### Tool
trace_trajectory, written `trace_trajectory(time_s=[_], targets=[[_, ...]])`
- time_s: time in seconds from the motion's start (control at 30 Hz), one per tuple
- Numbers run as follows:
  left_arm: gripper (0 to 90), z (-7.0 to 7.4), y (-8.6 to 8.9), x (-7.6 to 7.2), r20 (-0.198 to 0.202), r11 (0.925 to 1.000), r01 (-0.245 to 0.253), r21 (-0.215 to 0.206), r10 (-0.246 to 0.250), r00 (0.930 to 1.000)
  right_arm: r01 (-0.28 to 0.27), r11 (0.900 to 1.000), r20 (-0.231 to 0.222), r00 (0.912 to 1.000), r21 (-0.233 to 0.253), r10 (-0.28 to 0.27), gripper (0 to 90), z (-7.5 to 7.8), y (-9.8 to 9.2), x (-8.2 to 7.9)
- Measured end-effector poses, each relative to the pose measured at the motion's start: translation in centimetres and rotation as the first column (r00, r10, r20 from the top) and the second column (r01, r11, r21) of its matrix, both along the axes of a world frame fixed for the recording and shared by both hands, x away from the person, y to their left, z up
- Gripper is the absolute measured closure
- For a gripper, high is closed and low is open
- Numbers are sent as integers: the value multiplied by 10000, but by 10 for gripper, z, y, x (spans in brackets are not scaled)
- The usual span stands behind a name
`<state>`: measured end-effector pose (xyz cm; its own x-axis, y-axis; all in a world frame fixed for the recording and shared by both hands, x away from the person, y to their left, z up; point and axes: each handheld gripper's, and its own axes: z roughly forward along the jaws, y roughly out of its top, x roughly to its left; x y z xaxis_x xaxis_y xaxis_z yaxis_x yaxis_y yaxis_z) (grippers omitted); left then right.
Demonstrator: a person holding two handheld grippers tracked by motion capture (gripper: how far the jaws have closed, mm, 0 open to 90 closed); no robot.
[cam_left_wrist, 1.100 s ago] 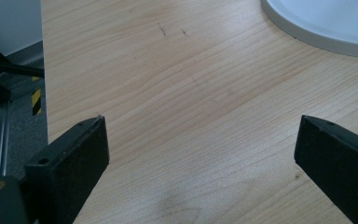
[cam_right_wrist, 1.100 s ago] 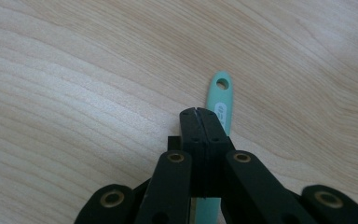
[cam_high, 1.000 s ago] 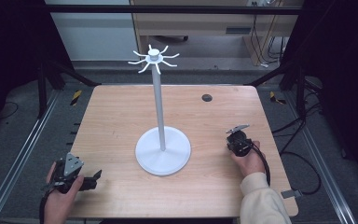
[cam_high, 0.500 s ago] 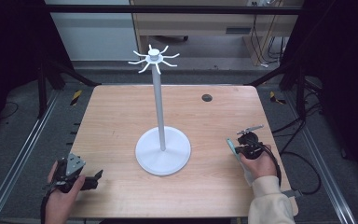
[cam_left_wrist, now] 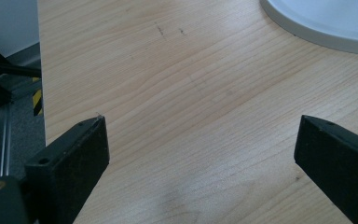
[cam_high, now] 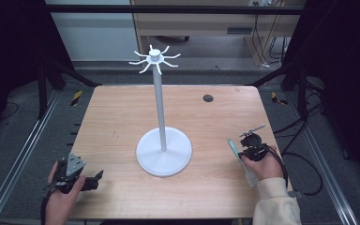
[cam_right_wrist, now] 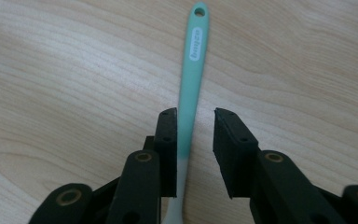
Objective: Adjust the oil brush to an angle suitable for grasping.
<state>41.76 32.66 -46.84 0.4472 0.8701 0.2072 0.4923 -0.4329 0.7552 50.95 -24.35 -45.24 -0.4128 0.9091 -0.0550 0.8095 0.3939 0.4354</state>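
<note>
A teal-handled utensil point(cam_right_wrist: 193, 60) with a hole at its far end lies flat on the wooden table point(cam_high: 122, 117); its lower part turns white. In the high view the utensil point(cam_high: 235, 150) is at the right, beside the person's right hand. My right gripper point(cam_right_wrist: 196, 114) straddles the handle: the left jaw touches it and a gap remains at the right jaw, so it is open. My left gripper point(cam_left_wrist: 200, 140) is open wide over bare wood at the front left corner, seen as the left gripper point(cam_high: 95, 179) in the high view. A white stand point(cam_high: 164, 151) with hooks on top occupies the middle.
The stand's round base edge point(cam_left_wrist: 317, 28) lies ahead and right of the left gripper. A small dark hole point(cam_high: 208, 98) sits in the table at the back right. The table's left edge point(cam_left_wrist: 41, 93) drops to metal rails and floor.
The right hand has shifted to the right and slightly nearer the front edge, and the utensil now shows full length beside it. The left hand has stayed put.
</note>
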Motion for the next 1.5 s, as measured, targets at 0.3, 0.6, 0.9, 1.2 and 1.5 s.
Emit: trace_trajectory(time_s=[0.3, 0.6, 0.9, 1.2, 1.5], targets=[[26, -1, -2, 0, -52, 9999, 150, 85, -150, 9999, -17, 9996, -847, 9964, -283, -7, 626, -3, 4, 1], [26, -2, -3, 1, -150, 9997, 210, 147, -208, 9997, 28, 9990, -1300, 9915, -437, -85, 656, -10, 2, 2], [27, -2, -4, 2, -166, 9994, 267, 209, -264, 9995, -121, 9982, -1578, 9875, -582, 28, 708, -13, 7, 3], [27, -3, -5, 2, -194, 9993, 297, 244, -293, 9994, -67, 9983, -1589, 9873, -582, -27, 729, -14, 7, 3], [28, -3, -6, 3, -218, 9992, 300, 275, -294, 9993, -18, 9985, -1639, 9865, -548, -72, 768, -15, 6, 4]])
